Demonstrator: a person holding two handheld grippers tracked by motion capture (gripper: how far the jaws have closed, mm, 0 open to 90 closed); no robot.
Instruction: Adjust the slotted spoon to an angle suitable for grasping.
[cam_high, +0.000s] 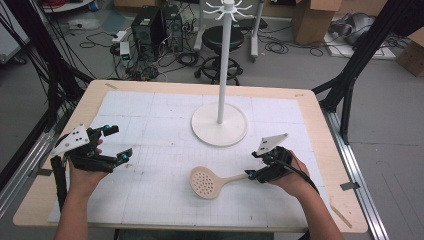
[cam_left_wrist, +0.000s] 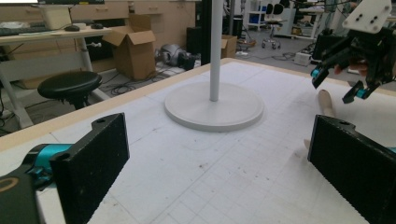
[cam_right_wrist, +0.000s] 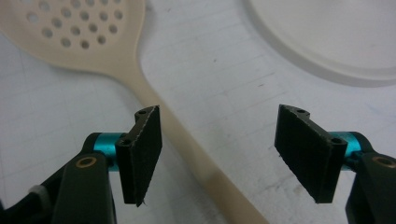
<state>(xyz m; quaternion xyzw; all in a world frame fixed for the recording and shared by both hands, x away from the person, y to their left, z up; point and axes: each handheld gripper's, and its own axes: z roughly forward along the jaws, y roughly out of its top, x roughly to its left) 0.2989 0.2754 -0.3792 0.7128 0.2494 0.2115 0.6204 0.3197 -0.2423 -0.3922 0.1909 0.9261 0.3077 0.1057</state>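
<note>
Forearms and both grippers frame the slotted spoon lying free on the mat.

From the high view, I see my left gripper (cam_high: 114, 145) spread and empty near the table's left edge, well apart from the slotted spoon (cam_high: 210, 182), which lies flat in front of the white stand (cam_high: 219, 124); my right gripper (cam_high: 251, 174) sits at the handle tip. Left gripper view adds what the overhead hides: the right gripper (cam_left_wrist: 337, 86) hovers just above the handle end (cam_left_wrist: 325, 102), not on it. Right gripper view shows the detail neither gives: jaws spread, nothing pinched, and the handle (cam_right_wrist: 187, 140) runs close beside one pad (cam_right_wrist: 142, 154) rather than centred. I judge that closing from here could nudge the handle sideways or catch only its edge, so the spoon pivots or slips out.
</note>
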